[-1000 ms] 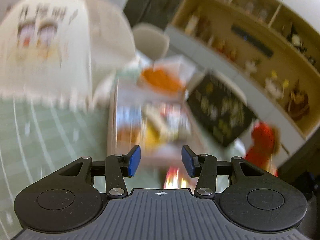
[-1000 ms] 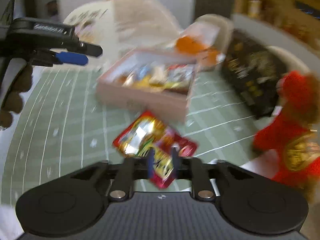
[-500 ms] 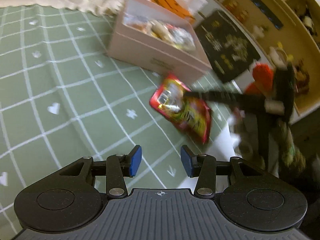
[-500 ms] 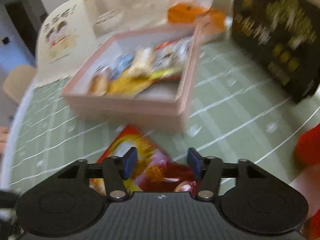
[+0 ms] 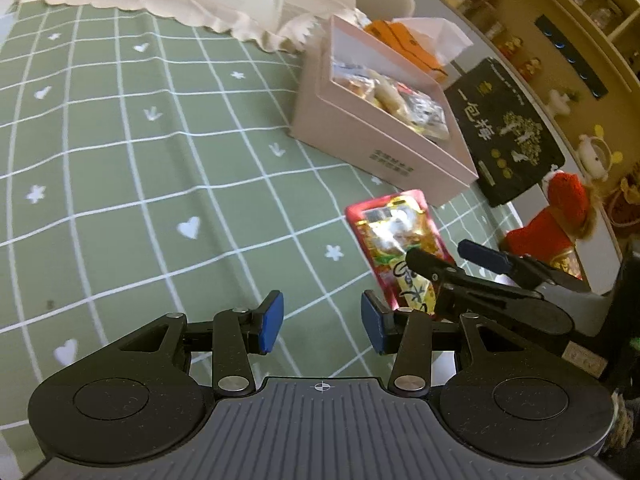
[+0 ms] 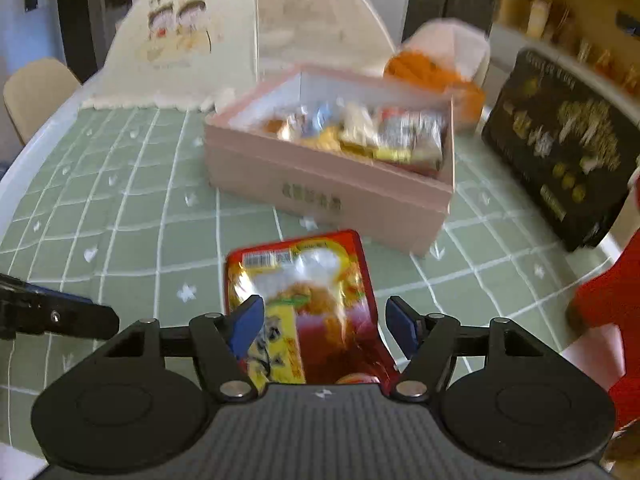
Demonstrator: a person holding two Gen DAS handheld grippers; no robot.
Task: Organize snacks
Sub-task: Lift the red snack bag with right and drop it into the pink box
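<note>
A red and yellow snack packet [image 6: 304, 280] lies flat on the green checked cloth in front of the pink box [image 6: 320, 192], which holds several wrapped snacks. My right gripper [image 6: 326, 316] hovers over the packet's near end. Its jaws are opening, with the packet between and under them and the pads not pressing it. In the left wrist view the packet [image 5: 396, 232] sits right of centre, with the right gripper [image 5: 442, 252] over its lower end. My left gripper [image 5: 322, 316] stands open over bare cloth, left of the packet, with nothing between its fingers.
A black gift box [image 6: 568, 140] leans to the right of the pink box [image 5: 360, 140]. A red plush toy [image 5: 560, 208] stands at the table's right edge. An orange tissue pack [image 5: 412, 40] and a cream paper bag [image 6: 192, 40] sit behind. Green cloth [image 5: 140, 184] stretches left.
The right gripper let go of the packet, which now lies flat on the cloth, and its jaws spread wider. The left gripper came down toward the table beside the packet.
</note>
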